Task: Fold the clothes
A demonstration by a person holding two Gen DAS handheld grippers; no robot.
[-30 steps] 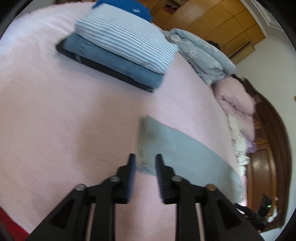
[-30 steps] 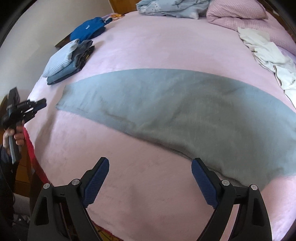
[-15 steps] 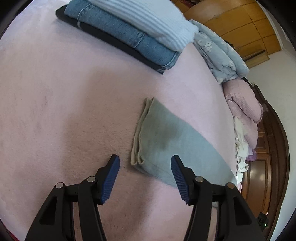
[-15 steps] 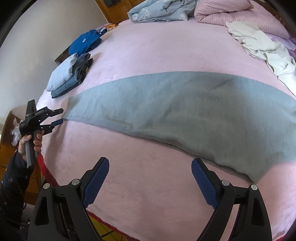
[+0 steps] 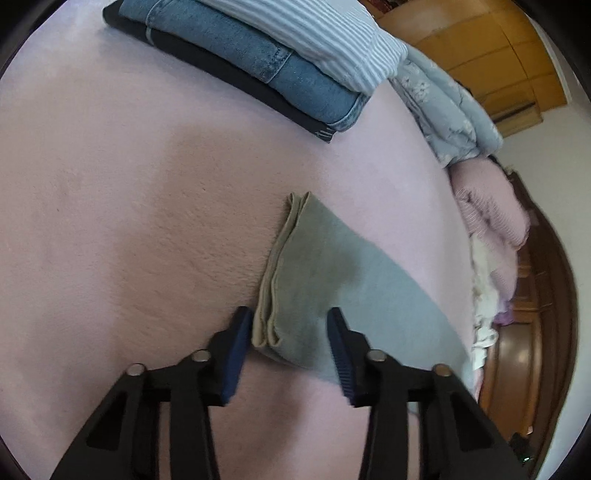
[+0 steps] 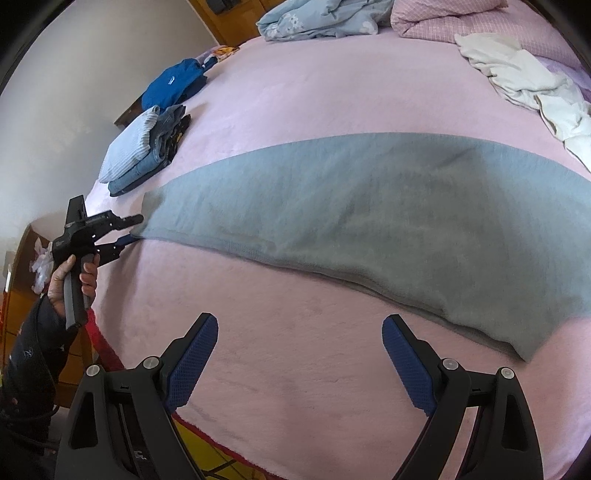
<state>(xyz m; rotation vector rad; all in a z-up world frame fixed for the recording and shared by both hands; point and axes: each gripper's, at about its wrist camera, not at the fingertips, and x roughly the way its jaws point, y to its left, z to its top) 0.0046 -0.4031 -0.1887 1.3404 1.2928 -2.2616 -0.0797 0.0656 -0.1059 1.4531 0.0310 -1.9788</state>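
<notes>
A long grey-green cloth (image 6: 369, 214) lies folded lengthwise as a strip across the pink bed (image 6: 314, 92). In the left wrist view its near end (image 5: 317, 280) shows layered edges. My left gripper (image 5: 288, 332) is open, its fingers astride the near corner of that end; it also shows in the right wrist view (image 6: 129, 229) at the strip's left end. My right gripper (image 6: 299, 354) is open and empty, above bare bed just short of the strip's near edge.
A stack of folded clothes (image 5: 277, 55), striped shirt over jeans, lies beyond the cloth's end (image 6: 144, 155). A blue garment (image 6: 173, 83), a light blue quilt (image 6: 325, 14), pink pillows (image 6: 450, 14) and loose white clothes (image 6: 528, 81) lie farther back. The bed's red-trimmed edge (image 6: 107, 354) is near.
My left gripper opened from nearly shut and moved forward until its fingers straddle the cloth's end corner. The right gripper drew back a little, staying open.
</notes>
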